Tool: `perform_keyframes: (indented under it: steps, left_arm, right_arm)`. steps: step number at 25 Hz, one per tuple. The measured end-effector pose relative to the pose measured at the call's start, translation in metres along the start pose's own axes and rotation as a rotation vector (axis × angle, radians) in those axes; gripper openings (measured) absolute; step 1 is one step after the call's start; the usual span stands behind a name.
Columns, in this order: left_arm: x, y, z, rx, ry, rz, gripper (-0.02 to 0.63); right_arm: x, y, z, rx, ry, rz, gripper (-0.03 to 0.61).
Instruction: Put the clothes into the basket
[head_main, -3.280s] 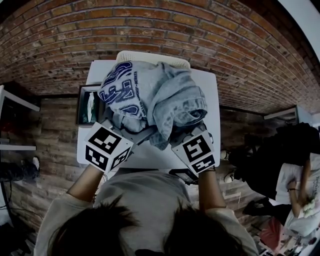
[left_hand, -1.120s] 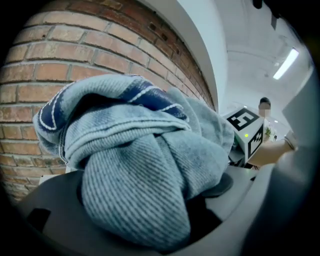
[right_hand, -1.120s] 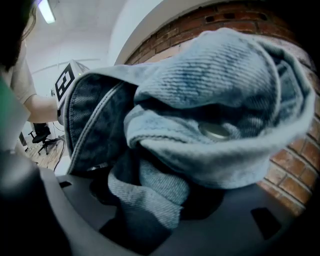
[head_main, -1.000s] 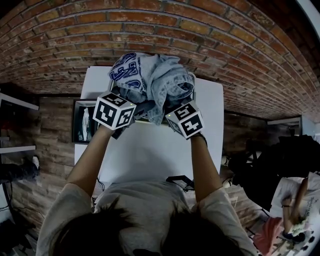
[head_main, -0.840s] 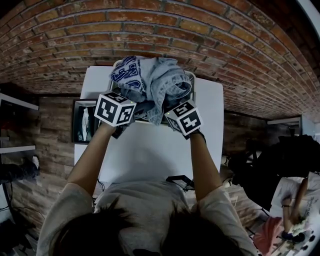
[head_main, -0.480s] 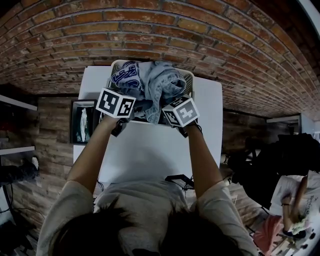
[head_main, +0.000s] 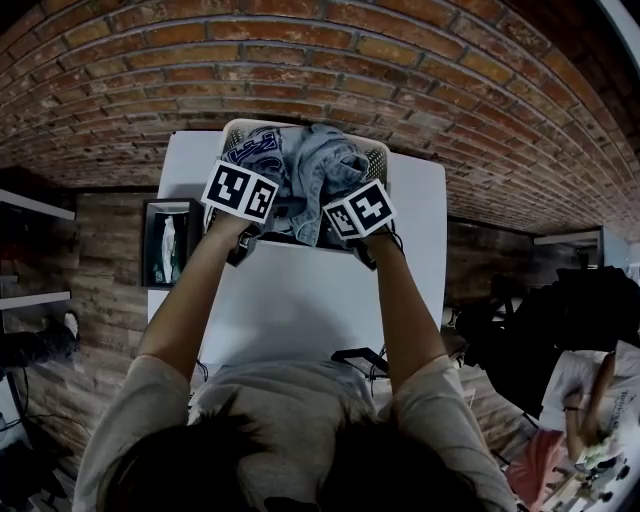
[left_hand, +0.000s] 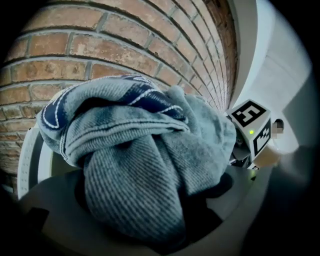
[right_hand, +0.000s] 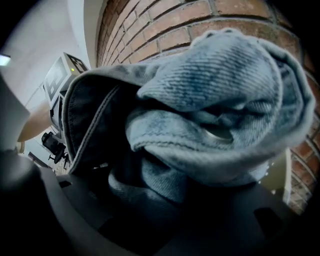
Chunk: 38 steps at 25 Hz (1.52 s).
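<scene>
Head view: found the basket at the far edge of the white table, against the brick wall. Noted the clothes bundled inside its mouth, rim showing on both sides. Saw the left gripper and right gripper buried in the near side of the bundle.

Left gripper view: recorded jaws spread fairly wide and clamped on a thick fold of grey sweatshirt with navy lettering. Logged the basket rim just beside the fabric at left, and the other gripper's marker cube at right.

Right gripper view: recorded jaws at a middling gap, closed on a denim garment with a metal button. Could not make out the basket floor.
</scene>
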<state>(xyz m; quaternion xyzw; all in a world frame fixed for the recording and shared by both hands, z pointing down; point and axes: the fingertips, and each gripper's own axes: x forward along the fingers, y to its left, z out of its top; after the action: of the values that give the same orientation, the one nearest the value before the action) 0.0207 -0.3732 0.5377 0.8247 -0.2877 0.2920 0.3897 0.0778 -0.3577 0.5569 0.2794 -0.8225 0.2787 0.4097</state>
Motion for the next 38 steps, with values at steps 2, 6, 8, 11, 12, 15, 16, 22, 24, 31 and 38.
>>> perform_keyframes:
  steps: [2,6,8,11,12,15,16,22,24,31,38]
  left_arm:
    - [0.002,0.003,-0.002,-0.014,0.022,0.005,0.445]
    - [0.009,0.011,-0.008,-0.068,0.082,0.029,0.457]
    - [0.014,0.016,-0.014,-0.104,0.124,0.048,0.462]
    - [0.016,0.027,-0.02,-0.135,0.172,0.096,0.479]
    - [0.017,0.03,-0.021,-0.136,0.181,0.117,0.483]
    - [0.017,0.035,-0.021,-0.114,0.178,0.168,0.485]
    - [0.016,0.034,-0.02,-0.101,0.17,0.176,0.485]
    - [0.006,0.027,-0.013,-0.076,0.088,0.149,0.485]
    - [0.001,0.025,-0.01,-0.064,0.065,0.147,0.485]
    - [-0.018,0.017,0.003,-0.068,-0.069,0.162,0.483]
    - [-0.041,0.002,0.013,-0.022,-0.238,0.175,0.464]
  right_arm:
    - [0.003,-0.001,-0.002,0.019,0.019,0.007,0.298]
    - [0.009,-0.006,-0.009,0.069,0.082,0.002,0.307]
    - [0.014,-0.008,-0.014,0.092,0.128,-0.009,0.313]
    - [0.02,-0.011,-0.018,0.118,0.188,-0.035,0.33]
    - [0.021,-0.013,-0.019,0.129,0.2,-0.043,0.341]
    - [0.019,-0.017,-0.02,0.142,0.196,-0.074,0.38]
    - [0.017,-0.018,-0.019,0.136,0.187,-0.084,0.385]
    - [0.003,-0.021,-0.011,0.143,0.102,-0.148,0.387]
    - [-0.002,-0.021,-0.008,0.143,0.076,-0.169,0.387]
    - [-0.029,-0.017,0.012,0.166,-0.068,-0.254,0.385]
    - [-0.06,-0.007,0.031,0.155,-0.271,-0.347,0.333]
